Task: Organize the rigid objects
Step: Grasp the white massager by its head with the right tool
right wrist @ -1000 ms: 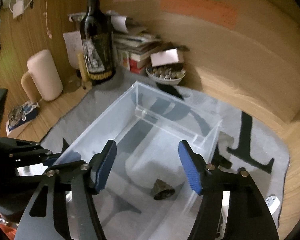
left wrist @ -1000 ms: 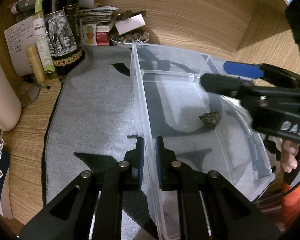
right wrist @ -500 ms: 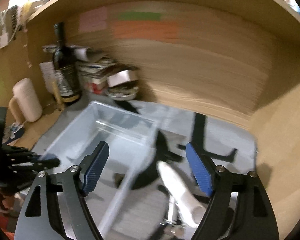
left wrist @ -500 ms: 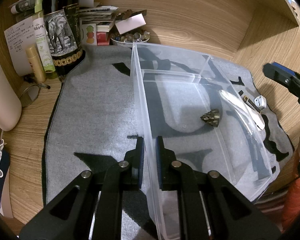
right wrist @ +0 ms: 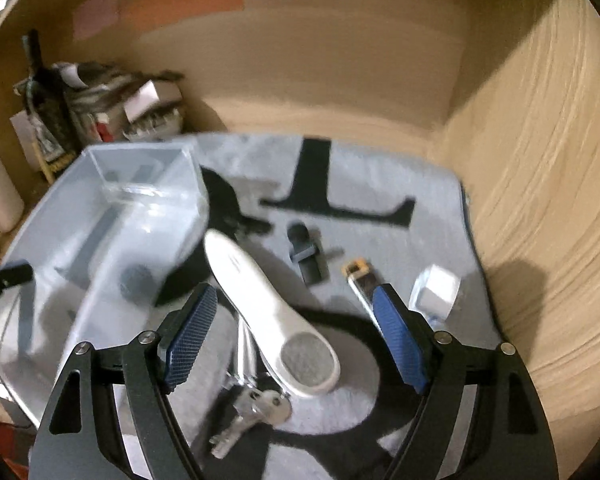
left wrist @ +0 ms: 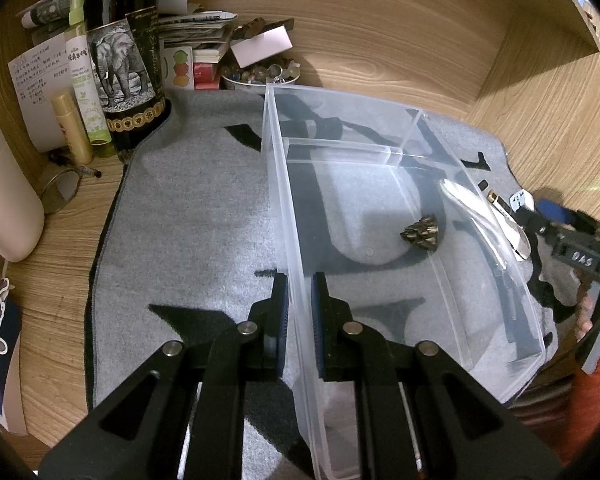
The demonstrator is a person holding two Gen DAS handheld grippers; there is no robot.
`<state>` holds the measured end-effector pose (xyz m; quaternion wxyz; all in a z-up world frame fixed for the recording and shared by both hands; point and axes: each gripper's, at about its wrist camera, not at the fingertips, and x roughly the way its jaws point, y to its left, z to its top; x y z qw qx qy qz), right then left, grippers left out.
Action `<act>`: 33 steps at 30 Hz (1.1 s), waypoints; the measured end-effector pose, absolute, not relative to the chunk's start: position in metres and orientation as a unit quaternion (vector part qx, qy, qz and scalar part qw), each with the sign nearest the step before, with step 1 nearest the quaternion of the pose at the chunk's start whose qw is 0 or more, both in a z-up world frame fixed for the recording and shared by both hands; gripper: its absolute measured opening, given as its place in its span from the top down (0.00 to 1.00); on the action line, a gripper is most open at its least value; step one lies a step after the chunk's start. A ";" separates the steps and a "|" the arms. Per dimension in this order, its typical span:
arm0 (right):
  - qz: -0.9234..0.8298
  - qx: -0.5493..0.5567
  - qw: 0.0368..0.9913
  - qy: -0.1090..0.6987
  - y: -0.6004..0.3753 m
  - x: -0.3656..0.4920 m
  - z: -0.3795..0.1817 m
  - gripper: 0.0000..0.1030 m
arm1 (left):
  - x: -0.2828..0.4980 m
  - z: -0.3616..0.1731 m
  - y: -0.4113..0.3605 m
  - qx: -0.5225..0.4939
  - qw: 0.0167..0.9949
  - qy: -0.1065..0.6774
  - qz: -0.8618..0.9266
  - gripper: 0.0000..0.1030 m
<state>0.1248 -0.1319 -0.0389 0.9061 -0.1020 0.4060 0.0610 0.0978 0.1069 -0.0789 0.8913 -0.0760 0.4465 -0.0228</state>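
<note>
Right gripper (right wrist: 296,340) (fingers spread) has left bin (left wrist: 380,208), now over foot file (right wrist: 268,312).

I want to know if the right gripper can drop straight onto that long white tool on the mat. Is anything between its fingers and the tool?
Nothing visible blocks it. The open right gripper is above the white tool, which lies bare on the mat; keys poke from beneath it, and the clear bin stands beside.

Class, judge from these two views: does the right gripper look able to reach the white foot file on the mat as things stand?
Probably yes. The right gripper is open, and the foot file lies uncovered on the mat between its fingers. The keys are close below it.
</note>
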 end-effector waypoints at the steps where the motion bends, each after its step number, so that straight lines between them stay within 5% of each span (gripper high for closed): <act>1: 0.059 -0.100 0.904 0.411 -0.134 0.126 -0.043 0.24 | 0.097 -0.079 0.107 -0.076 0.891 0.447 -0.022 0.89; 14: 0.062 -0.058 0.889 0.450 -0.157 0.132 -0.079 0.27 | 0.096 -0.079 0.105 -0.075 0.891 0.448 -0.018 0.89; 17: 0.071 -0.046 0.888 0.452 -0.159 0.134 -0.080 0.35 | 0.096 -0.078 0.105 -0.075 0.891 0.448 -0.018 0.89; 19: 0.073 -0.048 0.881 0.466 -0.159 0.136 -0.086 0.50 | 0.096 -0.078 0.105 -0.075 0.891 0.448 -0.018 0.89; 33: 0.067 -0.053 0.908 0.410 -0.160 0.119 -0.065 0.61 | 0.097 -0.078 0.105 -0.070 0.890 0.449 -0.014 0.89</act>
